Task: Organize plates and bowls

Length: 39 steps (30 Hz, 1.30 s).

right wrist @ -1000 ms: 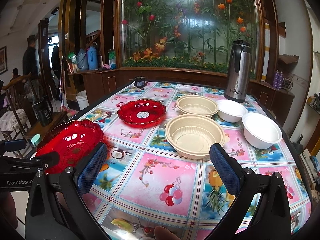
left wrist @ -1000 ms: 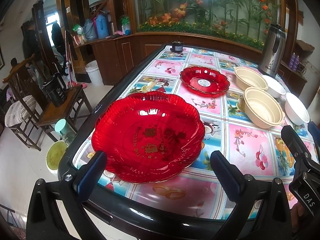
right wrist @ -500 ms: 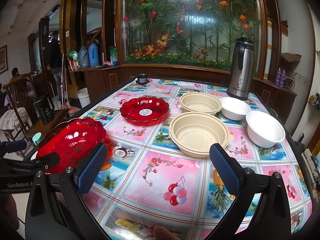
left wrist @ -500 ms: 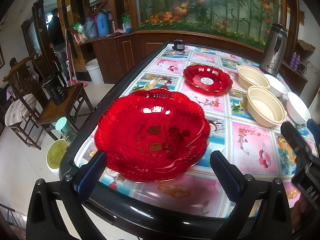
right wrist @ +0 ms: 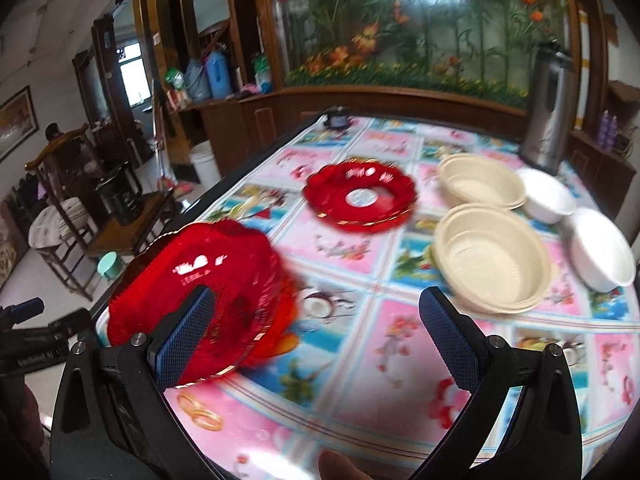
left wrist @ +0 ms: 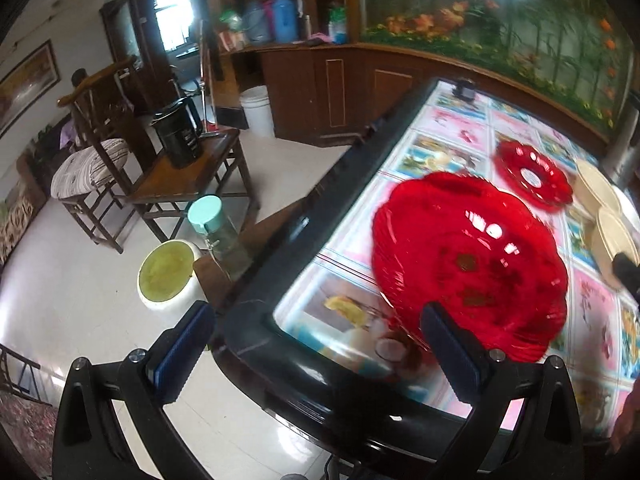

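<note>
- Left wrist view is showing the left claw (left wrist: 316, 344) spread wide and gripping nothing, its left finger hanging over the floor past the surface's (left wrist: 256, 312) dark edge and its right finger sitting in front of the near rim of the large red plate (left wrist: 472, 256).
- Whether that right finger is touching the rim, I cannot tell; the picture is smearing there.
- The large red plate is lying close to the near left corner of the flowered surface, and the small red plate (right wrist: 360, 194) is lying well apart from it, further toward the middle.
- Right wrist view is showing the right claw (right wrist: 318, 334) spread wide too, empty, hovering over the near part of the cloth with the large plate just behind its left finger.
- Two beige bowls (right wrist: 492, 256) are sitting near each other on the right, with two white bowls (right wrist: 600, 248) just beyond them near a steel flask (right wrist: 548, 108).
- The large plate is looking like thin, glossy moulded plastic: light and fairly stiff, but slippery and likely to flex or crack under a hard pinch.
- Its scalloped rim is looking like the sensible place to take hold, one finger under the lip and one above, since the shallow dish offers nothing else to pinch.
- Lying so near the corner, it could be slid partly over the edge to expose that lip, though it might tip off.
</note>
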### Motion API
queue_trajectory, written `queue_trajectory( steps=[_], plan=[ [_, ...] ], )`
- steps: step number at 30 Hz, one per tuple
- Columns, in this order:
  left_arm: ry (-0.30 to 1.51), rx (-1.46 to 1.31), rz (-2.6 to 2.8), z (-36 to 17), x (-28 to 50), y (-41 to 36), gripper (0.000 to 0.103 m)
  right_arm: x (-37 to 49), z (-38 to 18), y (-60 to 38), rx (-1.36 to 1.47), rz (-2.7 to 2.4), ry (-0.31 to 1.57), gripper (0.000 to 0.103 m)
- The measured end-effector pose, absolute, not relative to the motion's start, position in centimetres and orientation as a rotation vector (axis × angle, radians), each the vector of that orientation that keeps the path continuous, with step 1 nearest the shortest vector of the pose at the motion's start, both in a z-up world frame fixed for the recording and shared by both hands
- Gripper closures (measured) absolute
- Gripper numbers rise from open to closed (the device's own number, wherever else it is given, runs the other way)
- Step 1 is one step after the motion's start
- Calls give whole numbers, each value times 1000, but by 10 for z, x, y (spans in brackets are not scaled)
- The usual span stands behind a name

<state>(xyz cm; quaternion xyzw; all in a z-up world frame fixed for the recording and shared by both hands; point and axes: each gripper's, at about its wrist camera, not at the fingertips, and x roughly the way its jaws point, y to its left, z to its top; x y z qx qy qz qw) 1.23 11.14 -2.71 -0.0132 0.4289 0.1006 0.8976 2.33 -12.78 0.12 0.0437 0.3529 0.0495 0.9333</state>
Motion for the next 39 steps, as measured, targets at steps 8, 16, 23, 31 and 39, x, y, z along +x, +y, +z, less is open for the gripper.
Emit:
queue_trajectory(
  steps=[8, 16, 23, 31, 39],
  plan=[
    [894, -37, 171, -31, 25, 107, 0, 34, -4, -108, 25, 81, 740, 0],
    [903, -22, 180, -34, 40, 109, 0, 48, -11, -100, 4, 67, 774, 0],
    [940, -22, 198, -43, 60, 109, 0, 68, -20, -96, 1, 58, 813, 0],
    [981, -5, 204, -53, 73, 104, 0, 85, -30, -92, -9, 34, 852, 0],
    [1021, 6, 203, -64, 81, 101, 0, 101, -45, -92, 0, 38, 914, 0]
  ],
)
